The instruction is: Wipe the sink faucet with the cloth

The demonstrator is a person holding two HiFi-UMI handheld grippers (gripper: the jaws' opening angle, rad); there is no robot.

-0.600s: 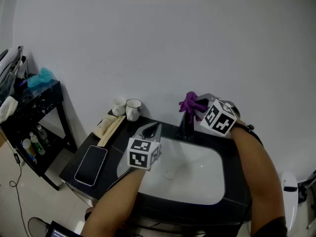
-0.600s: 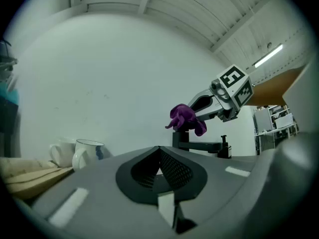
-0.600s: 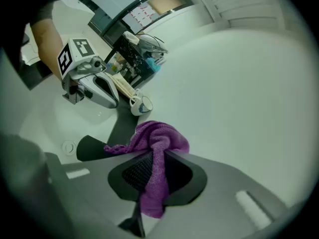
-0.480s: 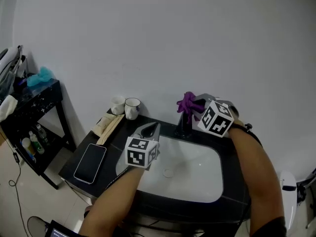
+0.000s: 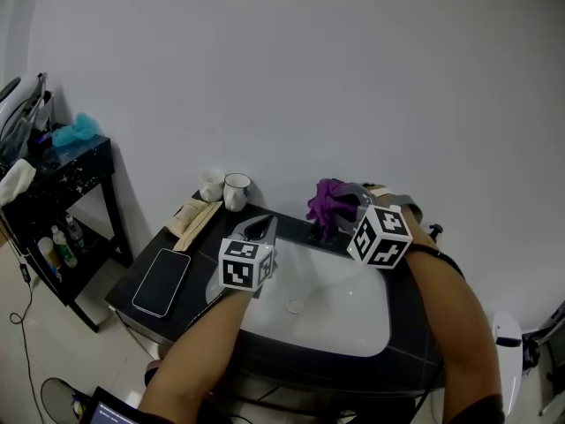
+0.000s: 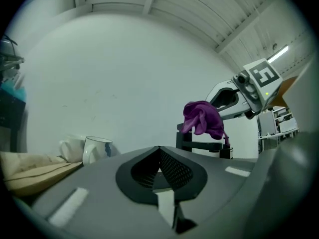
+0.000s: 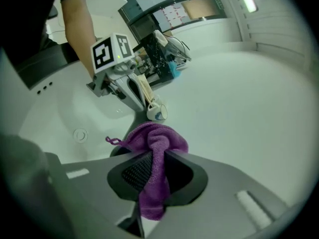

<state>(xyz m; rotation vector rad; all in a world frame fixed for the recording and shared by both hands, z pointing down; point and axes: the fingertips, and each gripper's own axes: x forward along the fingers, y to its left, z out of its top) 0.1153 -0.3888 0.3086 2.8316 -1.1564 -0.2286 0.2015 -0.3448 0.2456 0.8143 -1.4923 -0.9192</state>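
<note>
Black counter (image 5: 199,238) bearing sink (image 5: 353,316), phone (image 5: 162,282) and mugs (image 5: 235,193); right gripper (image 7: 152,176) clamps cloth (image 7: 154,143) over faucet (image 6: 199,146), hiding its top; left gripper (image 6: 160,171) closed, empty.

A black counter (image 5: 201,253) holds a white sink (image 5: 353,300), a phone (image 5: 162,282), two mugs (image 5: 237,192) (by the wall) and a beige bundle (image 5: 192,214).

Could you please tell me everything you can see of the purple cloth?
The purple cloth looks like soft, nubby terry, bunched into loose folds, with a small loop at one edge. The right gripper is shut on it: a fold runs between the jaws and a tail hangs out behind them. The bunched end is held at the top of the black faucet, above the white sink, and seems to touch it.
</note>
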